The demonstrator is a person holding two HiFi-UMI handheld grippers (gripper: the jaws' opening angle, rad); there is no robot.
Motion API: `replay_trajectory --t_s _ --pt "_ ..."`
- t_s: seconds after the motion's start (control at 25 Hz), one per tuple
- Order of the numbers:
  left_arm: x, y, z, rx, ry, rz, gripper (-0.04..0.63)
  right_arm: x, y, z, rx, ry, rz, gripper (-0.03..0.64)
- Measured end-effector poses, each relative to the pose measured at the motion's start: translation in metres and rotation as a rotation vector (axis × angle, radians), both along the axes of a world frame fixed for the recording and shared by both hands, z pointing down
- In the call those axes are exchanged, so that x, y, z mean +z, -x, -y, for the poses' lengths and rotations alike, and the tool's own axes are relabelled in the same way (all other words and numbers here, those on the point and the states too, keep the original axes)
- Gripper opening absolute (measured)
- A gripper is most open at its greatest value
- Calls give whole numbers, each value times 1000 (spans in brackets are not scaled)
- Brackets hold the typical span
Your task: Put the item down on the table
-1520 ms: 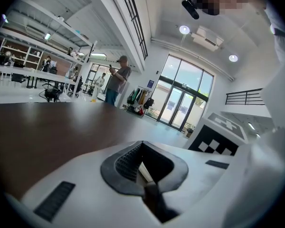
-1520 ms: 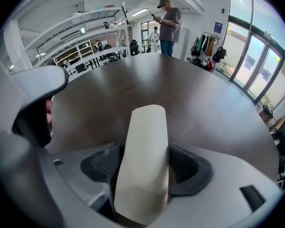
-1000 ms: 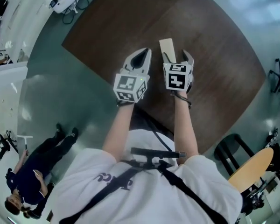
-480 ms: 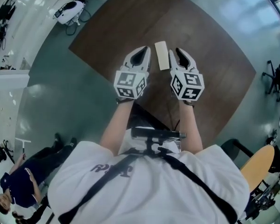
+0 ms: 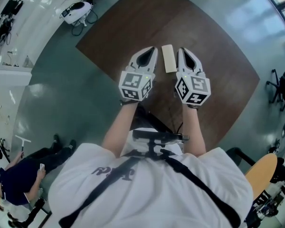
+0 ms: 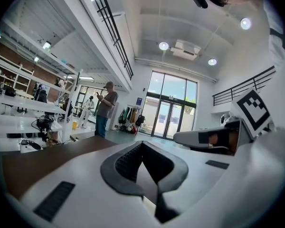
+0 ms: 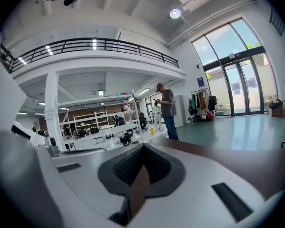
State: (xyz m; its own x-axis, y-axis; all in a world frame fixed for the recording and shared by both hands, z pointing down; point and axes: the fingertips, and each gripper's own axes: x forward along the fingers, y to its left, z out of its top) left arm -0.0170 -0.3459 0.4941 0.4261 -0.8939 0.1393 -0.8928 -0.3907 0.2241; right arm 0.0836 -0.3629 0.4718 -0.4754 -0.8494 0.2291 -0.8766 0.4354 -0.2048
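Observation:
A pale wooden block (image 5: 168,58) lies flat on the dark brown table (image 5: 218,56), free of both grippers. My left gripper (image 5: 150,52) hovers just left of it and my right gripper (image 5: 184,52) just right of it, both above the table and pointing away from me. The right jaws have just been closing and now meet with nothing between them (image 7: 142,148). The left jaws also meet at their tips, empty (image 6: 143,148). The right gripper's marker cube (image 6: 252,109) shows in the left gripper view.
A person (image 6: 106,109) stands beyond the table's far edge, also in the right gripper view (image 7: 168,110). Another person (image 5: 14,184) is on the floor at lower left. A wooden-seat chair (image 5: 261,167) stands at lower right. A white device with cables (image 5: 78,11) lies at upper left.
The right gripper stood open by the block a second ago; now its jaws are shut and off it. Both grippers have lifted and the block stays on the table.

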Motion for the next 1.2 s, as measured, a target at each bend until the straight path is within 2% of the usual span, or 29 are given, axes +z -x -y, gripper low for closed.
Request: replay_trajectory --t_s 0.24,0.48,0.64,0.76,0.96,1.2 --pt "-32 -6 -6 3 -56 17 12 -29 2 -7 -20 -62 -24 7" --pt "-78 -39 -23 42 -160 43 12 -55 -13 -22 -1 -129 -13 7" --pt "-95 -48 -23 56 -212 47 13 -73 -17 -22 17 -195 -17 8" --pt "-98 -50 -27 55 -219 53 13 -74 -21 -28 21 -198 -30 8" --pt "-105 -69 -33 49 -245 92 13 -76 -52 -35 67 -207 -23 8" --pt "-90 -60 -41 43 -256 104 14 -55 -54 -38 109 -198 -26 8"
